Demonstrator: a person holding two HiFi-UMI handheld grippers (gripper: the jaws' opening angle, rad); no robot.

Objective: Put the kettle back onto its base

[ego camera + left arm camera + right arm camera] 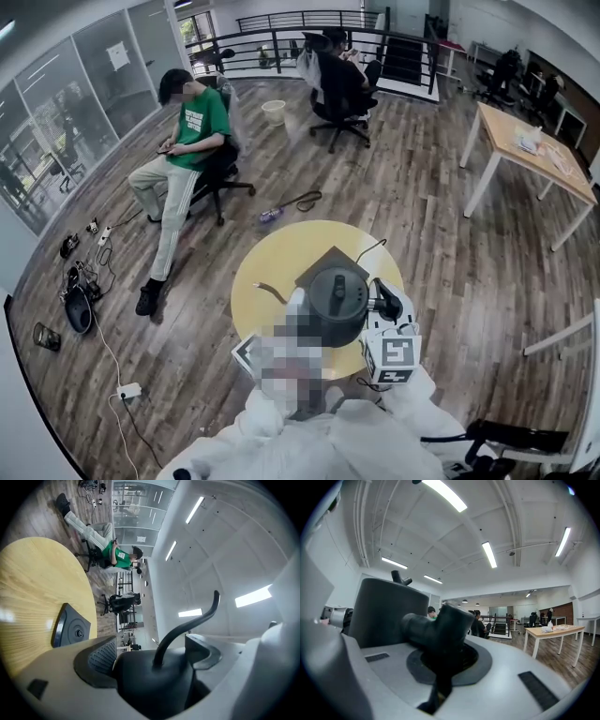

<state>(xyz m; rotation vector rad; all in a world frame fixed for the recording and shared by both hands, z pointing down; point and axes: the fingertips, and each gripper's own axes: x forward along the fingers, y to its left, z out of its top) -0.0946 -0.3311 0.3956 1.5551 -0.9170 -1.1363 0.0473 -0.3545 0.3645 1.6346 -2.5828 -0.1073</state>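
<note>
Lowering the kettle (336,302), clenched by left gripper (154,670) and right gripper (437,641) alike, calls for level centring over its base (70,627).

We can read no text, number or brand anywhere here. The white print on the green shirt (194,119) is too small for us to make out, and so is the sheet (118,56) stuck on the glass wall (56,103). The kettle (336,298) shows us no legible label, and the marker cube (392,358) carries only square patterns
</note>
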